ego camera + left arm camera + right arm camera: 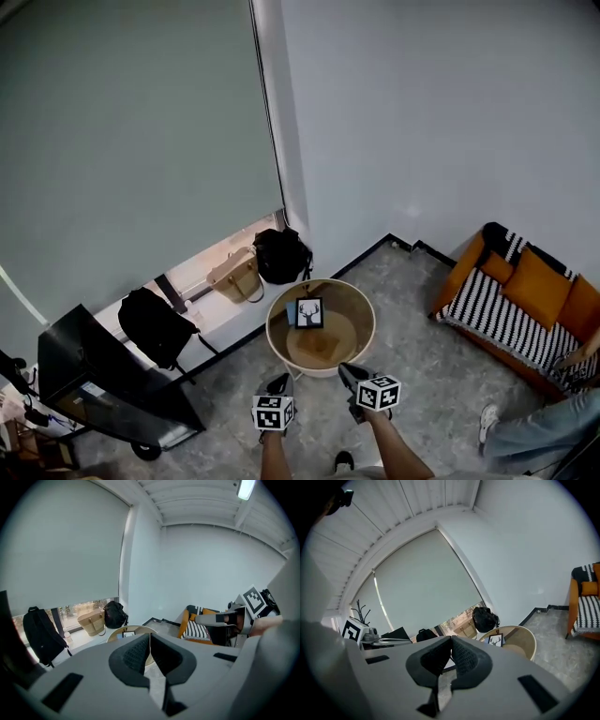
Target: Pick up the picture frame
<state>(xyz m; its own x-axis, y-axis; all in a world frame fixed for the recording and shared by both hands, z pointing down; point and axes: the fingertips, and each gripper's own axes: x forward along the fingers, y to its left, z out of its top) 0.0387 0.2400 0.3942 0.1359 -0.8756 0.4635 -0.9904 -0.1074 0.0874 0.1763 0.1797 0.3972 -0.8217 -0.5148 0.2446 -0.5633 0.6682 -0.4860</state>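
Left tool, right tool over grey floor

Picture frame upright in round beige tub, left tool, right tool nearby, seemingly closed

Head view high, steeply down, gripper views low, forward — sharing round tub.

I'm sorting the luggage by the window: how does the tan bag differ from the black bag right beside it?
The tan bag is pale, woven-looking and flat-sided with handles; the black bag is dark, rounded and bulging. The tan bag stands farther from the grey wall; the black bag stands nearer it. Both sit side by side at the foot of the window.
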